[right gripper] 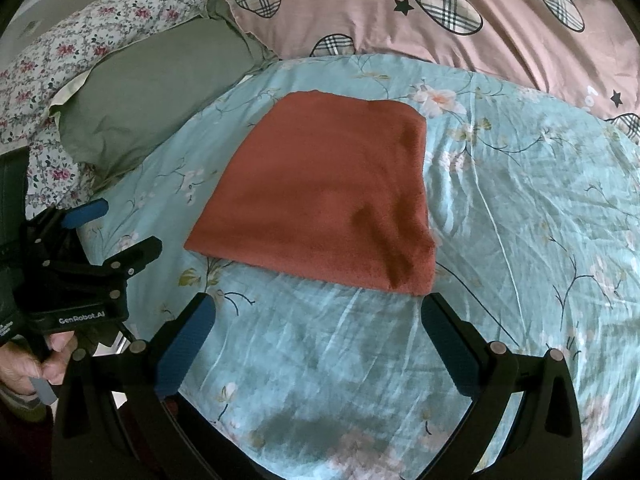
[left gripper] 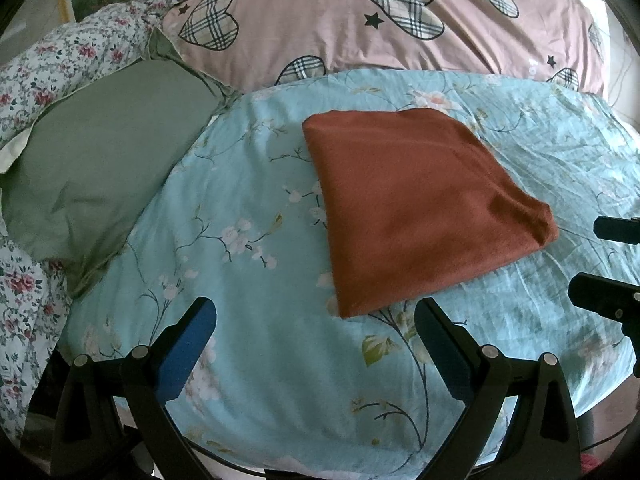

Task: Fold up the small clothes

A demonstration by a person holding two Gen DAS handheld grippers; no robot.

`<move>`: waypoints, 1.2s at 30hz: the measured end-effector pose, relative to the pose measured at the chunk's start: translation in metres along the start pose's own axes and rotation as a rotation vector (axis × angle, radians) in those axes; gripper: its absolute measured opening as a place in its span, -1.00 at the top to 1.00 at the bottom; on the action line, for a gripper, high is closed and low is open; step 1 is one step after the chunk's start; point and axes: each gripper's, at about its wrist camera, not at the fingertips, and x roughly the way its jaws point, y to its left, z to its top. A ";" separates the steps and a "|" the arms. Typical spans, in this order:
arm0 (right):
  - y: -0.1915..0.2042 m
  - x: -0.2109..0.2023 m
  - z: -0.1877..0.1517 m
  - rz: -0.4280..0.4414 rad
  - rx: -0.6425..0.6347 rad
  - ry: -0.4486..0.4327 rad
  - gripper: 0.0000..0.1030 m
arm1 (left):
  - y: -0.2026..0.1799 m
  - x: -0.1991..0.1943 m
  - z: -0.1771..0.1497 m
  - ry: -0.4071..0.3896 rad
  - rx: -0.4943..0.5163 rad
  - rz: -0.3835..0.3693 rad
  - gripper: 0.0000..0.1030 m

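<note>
Lying folded flat on the blue floral sheet [right gripper: 500,208], rust-red cloth [right gripper: 320,196] at twelve o'clock of both tools; left gripper [left gripper: 316,320] and right gripper [right gripper: 318,316] hovering spread wide, empty; probably finishing: pressing edges square, avoiding dragging layers

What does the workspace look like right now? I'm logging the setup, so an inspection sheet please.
Surface: blue floral sheet, wrinkled.
Job's things: rust-red cloth, folded flat on the sheet.
Clutter: green pillow to the left, apart from the cloth.
Grippers: left hand-held gripper open, empty; right hand-held gripper open, empty, short of the cloth's near edge.
Cables: nothing seen.
Surroundings: pink quilt with plaid hearts behind; rose-print bedding at left.
</note>
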 end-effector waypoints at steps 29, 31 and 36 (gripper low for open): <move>-0.007 0.000 0.017 0.000 -0.026 -0.015 -0.99 | -0.004 0.006 0.016 -0.018 0.012 0.003 -0.94; -0.008 0.000 0.019 0.000 -0.027 -0.016 -0.99 | -0.006 0.005 0.015 -0.018 0.009 0.004 -0.94; -0.009 0.000 0.020 -0.001 -0.028 -0.017 -0.99 | -0.008 0.006 0.015 -0.015 0.012 0.006 -0.94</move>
